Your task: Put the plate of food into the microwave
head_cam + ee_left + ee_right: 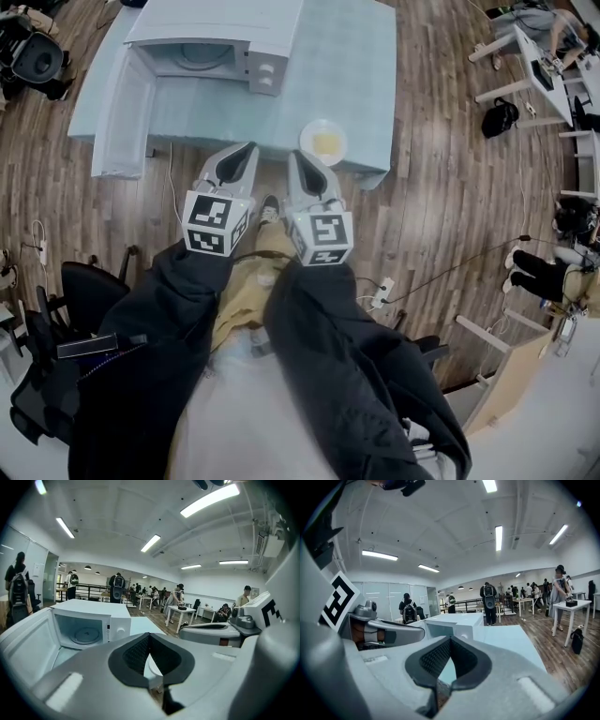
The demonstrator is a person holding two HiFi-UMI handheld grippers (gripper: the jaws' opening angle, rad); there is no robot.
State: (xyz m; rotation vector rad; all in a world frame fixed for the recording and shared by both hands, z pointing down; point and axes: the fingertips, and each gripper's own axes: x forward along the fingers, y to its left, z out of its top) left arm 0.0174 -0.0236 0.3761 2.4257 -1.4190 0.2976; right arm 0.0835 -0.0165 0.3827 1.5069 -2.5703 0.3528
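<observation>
A white plate with yellow food (323, 142) sits near the front right edge of the pale blue table (347, 66). The white microwave (211, 42) stands at the table's back left, its door (122, 117) swung open to the left and its cavity with the turntable (86, 634) showing empty. My left gripper (246, 150) and right gripper (295, 157) hover side by side at the table's front edge, just left of the plate and not touching it. Both are shut with nothing between the jaws, as the left gripper (149, 635) and right gripper (450, 639) show in their own views.
A black office chair (89, 291) stands at my left and cables (380, 295) lie on the wooden floor. White desks (534, 66) with people stand at the right. People with backpacks (489, 597) stand beyond the table.
</observation>
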